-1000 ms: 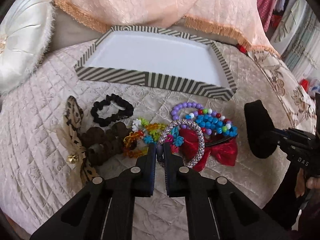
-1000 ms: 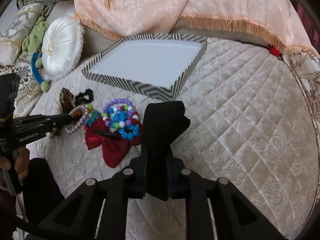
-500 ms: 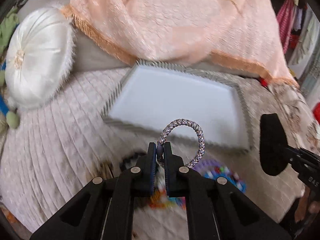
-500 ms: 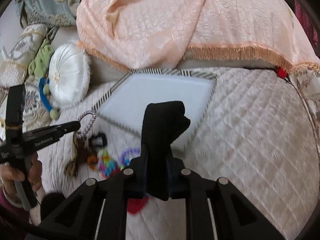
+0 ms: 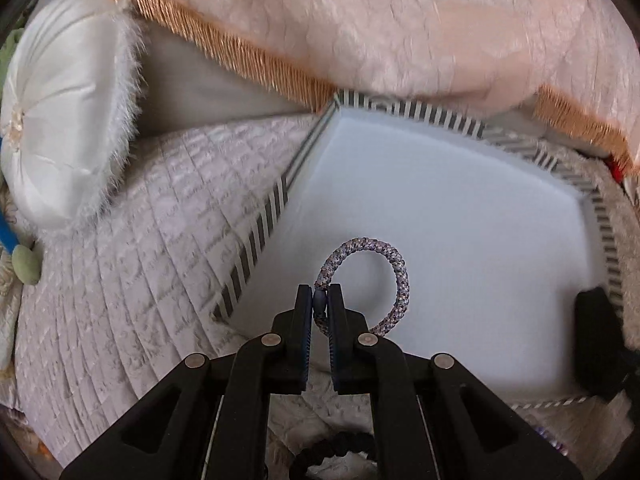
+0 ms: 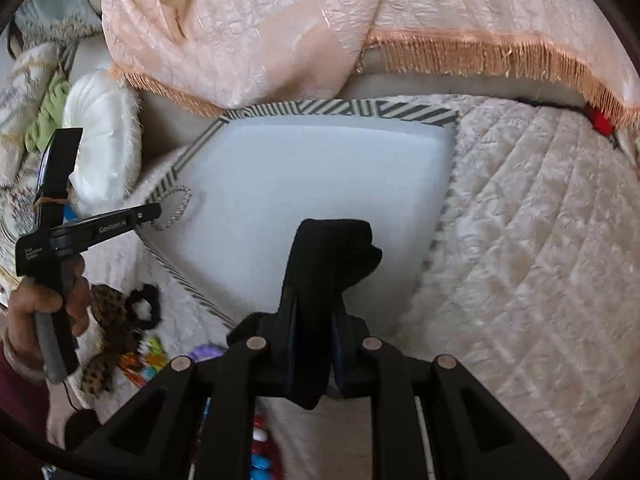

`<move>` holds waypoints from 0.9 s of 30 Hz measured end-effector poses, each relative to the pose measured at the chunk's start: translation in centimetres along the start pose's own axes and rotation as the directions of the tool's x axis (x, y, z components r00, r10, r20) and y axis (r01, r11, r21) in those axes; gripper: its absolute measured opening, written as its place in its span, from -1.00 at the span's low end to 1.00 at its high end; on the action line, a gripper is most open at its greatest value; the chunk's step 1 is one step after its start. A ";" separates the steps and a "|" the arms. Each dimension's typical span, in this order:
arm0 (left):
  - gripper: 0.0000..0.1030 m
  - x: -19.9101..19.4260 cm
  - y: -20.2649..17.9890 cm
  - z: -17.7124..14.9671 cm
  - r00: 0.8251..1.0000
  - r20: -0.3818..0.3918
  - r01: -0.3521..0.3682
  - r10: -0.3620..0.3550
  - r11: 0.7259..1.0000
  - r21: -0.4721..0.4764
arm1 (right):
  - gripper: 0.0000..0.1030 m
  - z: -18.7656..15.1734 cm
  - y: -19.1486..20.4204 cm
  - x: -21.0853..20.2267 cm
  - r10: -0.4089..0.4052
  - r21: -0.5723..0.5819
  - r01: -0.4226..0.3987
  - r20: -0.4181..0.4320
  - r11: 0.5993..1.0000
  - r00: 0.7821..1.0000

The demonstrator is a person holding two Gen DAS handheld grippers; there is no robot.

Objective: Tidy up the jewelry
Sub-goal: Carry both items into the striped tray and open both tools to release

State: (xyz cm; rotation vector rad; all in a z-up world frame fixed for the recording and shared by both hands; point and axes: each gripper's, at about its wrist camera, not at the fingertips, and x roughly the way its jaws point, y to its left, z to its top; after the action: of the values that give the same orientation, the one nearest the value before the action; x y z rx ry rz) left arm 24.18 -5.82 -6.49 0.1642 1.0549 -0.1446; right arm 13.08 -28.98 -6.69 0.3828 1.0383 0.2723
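The left claw [image 5: 320, 300] is clenched on a braided silver-grey bracelet [image 5: 394, 276], pinching one side of the loop so the rest stands out ahead of the fingertips, above the white floor of a tray [image 5: 460, 216] with a striped rim. From the right wrist view the same bracelet [image 6: 178, 206] hangs just over the tray's left edge [image 6: 200, 140], and a hand [image 6: 36, 308] grips the left tool's handle.

The right claw [image 6: 314, 312] grasps a black fabric piece [image 6: 332, 248], which juts up between the fingers and hangs over the near part of the tray.

The tray lies on a quilted cream bedspread [image 6: 520, 240], with a peach fringed cloth [image 6: 320, 20] draped behind it and a round white cushion [image 5: 60, 120] to the left. On the bedspread beside the tray's near left corner remain a black scrunchie [image 6: 144, 306], a leopard-print bow [image 6: 108, 340] and bright coloured beads [image 6: 148, 356]; more beads [image 6: 260, 440] show under the right claw.
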 end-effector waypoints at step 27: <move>-0.87 -8.4 -1.7 -6.4 0.993 0.118 -0.011 0.007 0.999 0.033 | 0.25 -3.4 2.4 -6.1 0.007 -0.024 -0.005 0.083 1.000 0.997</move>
State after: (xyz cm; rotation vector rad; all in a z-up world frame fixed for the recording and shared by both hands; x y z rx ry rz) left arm 14.28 -5.86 -2.37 0.1887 0.9346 -0.1618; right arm 7.10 -28.63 -2.46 0.3725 0.9517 0.2714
